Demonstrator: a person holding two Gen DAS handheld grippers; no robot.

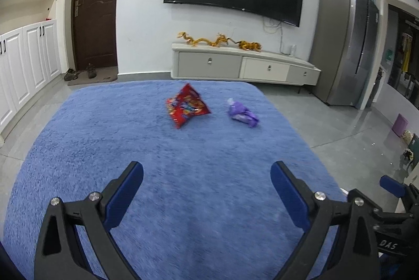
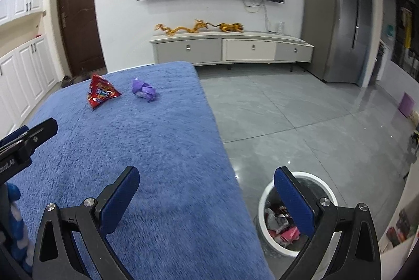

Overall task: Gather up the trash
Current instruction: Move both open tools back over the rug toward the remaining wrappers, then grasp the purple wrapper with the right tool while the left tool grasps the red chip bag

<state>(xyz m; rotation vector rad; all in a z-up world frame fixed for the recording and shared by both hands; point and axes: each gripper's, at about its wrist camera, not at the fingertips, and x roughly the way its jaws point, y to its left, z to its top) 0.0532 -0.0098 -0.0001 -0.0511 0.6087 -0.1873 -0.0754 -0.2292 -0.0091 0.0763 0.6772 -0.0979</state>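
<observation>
Left wrist view: the left gripper (image 1: 207, 170) is wide open and empty above the blue rug (image 1: 78, 149); a red snack bag (image 1: 187, 106) and a purple wrapper (image 1: 242, 113) lie far ahead, apart from each other, near the far edge.

Right wrist view: the right gripper (image 2: 207, 175) is also wide open and empty, over the rug's right edge; the white trash bin (image 2: 264, 201) stands below on the bare floor, partly hidden by a finger.

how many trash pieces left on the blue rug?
2. A red snack bag near the rug's far end, and a crumpled purple wrapper just to its right. Both lie apart from each other and well ahead of both open grippers. Nothing else shows on the rug.
</observation>
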